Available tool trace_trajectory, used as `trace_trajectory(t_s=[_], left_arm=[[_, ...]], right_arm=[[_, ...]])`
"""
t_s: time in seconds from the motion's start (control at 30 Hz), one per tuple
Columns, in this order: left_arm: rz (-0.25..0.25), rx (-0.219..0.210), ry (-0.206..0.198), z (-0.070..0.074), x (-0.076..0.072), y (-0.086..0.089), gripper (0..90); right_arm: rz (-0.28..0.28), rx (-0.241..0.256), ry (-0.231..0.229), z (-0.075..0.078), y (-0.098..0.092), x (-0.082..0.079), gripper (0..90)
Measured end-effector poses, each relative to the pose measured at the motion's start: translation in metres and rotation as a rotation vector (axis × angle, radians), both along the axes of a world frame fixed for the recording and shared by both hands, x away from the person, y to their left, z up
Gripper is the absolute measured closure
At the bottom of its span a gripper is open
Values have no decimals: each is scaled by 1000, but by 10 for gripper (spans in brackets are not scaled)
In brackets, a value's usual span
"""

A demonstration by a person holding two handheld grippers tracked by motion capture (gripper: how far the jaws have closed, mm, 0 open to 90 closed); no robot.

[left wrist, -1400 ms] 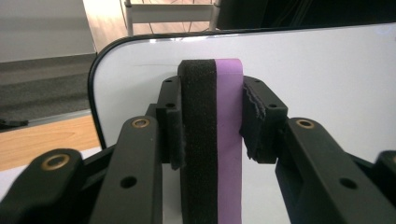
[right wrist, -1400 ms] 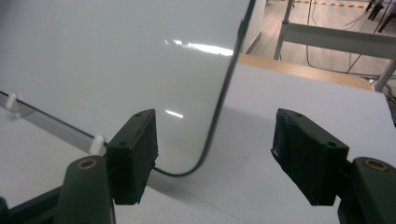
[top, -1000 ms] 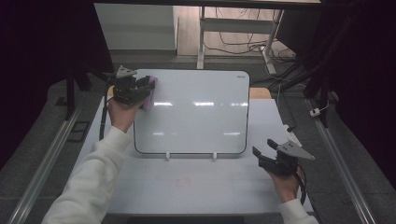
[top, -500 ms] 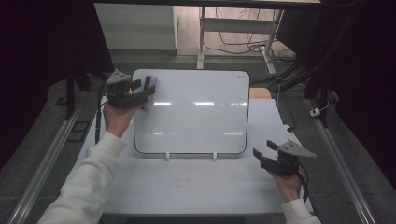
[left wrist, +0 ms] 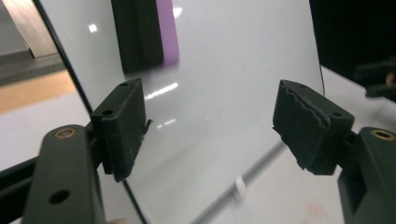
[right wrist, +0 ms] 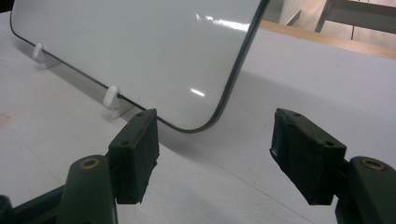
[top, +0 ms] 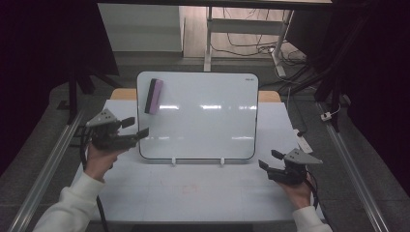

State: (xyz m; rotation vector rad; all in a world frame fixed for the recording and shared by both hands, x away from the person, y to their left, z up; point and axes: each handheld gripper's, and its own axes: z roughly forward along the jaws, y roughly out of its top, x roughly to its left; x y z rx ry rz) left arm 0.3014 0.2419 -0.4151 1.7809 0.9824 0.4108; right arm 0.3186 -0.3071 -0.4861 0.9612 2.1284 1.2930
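Note:
A white board stands tilted on small white feet on the table. A black and purple eraser sticks to the board's upper left corner; it is also at the top of the left gripper view, eraser. My left gripper hangs open at the board's left edge, below the eraser and apart from it, with nothing between its fingers. My right gripper rests open near the board's lower right corner, holding nothing.
The board stands on a white table with a faint reddish mark in front. Metal rails run along both table sides. A desk frame and cables lie on the floor behind.
My left gripper let go of the eraser at the board's upper left, opened, and drew back down and left. The right gripper stayed put.

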Motion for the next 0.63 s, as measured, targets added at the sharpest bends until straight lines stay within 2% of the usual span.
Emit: trace_trajectory(t_s=[0.3,0.47,0.63], left_arm=[[-29,13,85,-47,-40,6,212],[-22,15,120,-62,-49,11,197],[-19,8,130,-68,-52,15,196]], right_arm=[[39,-36,-17,-5,7,-5,315],[48,-38,-17,-7,7,-5,315],[47,-45,-21,-7,6,-6,315]])
